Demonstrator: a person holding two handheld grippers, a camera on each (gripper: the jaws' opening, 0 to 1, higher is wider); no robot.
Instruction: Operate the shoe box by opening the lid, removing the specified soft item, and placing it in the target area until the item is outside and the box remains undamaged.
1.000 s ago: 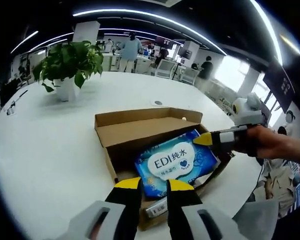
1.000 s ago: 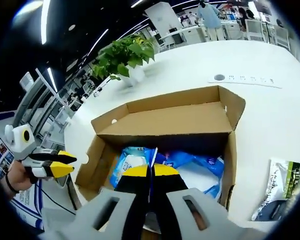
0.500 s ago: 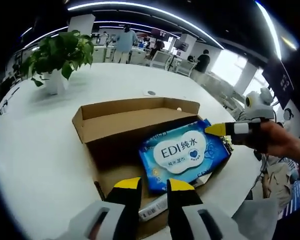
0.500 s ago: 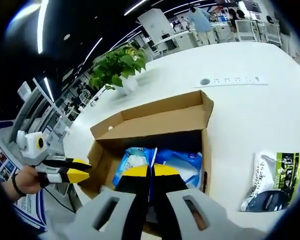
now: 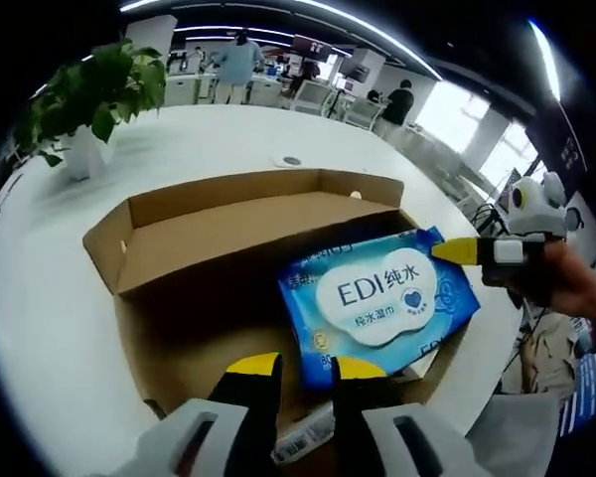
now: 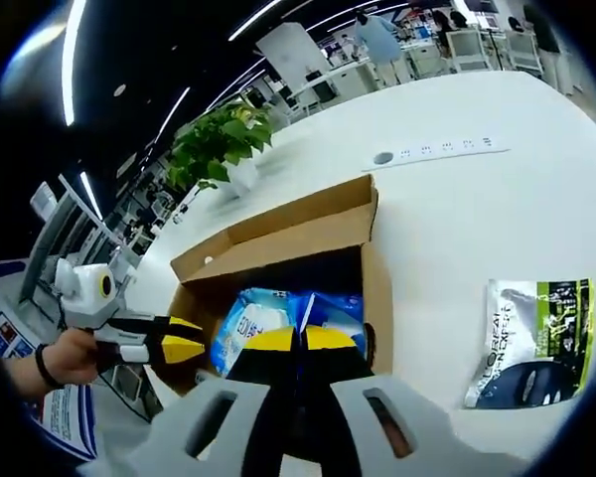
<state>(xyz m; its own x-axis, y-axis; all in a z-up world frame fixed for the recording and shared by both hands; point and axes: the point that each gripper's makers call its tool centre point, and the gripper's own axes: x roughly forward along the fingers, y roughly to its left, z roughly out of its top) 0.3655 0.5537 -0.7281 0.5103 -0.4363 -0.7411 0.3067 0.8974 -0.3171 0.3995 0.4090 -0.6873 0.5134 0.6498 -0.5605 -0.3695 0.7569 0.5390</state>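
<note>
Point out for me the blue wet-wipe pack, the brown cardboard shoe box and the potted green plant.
Blue wet-wipe pack (image 5: 375,301): left gripper view, on its white cloud label.
Brown cardboard shoe box (image 5: 228,231): left gripper view, on the opened lid panel.
Potted green plant (image 6: 219,141): right gripper view, on its leaves.

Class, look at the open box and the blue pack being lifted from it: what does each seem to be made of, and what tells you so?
The box looks like plain brown corrugated cardboard, matte, with raw cut edges and folded flaps. The blue pack looks like thin flexible plastic film: glossy, printed, with a white label and a crimped end pinched by the right tool. It is probably a wet-wipe pack.
</note>
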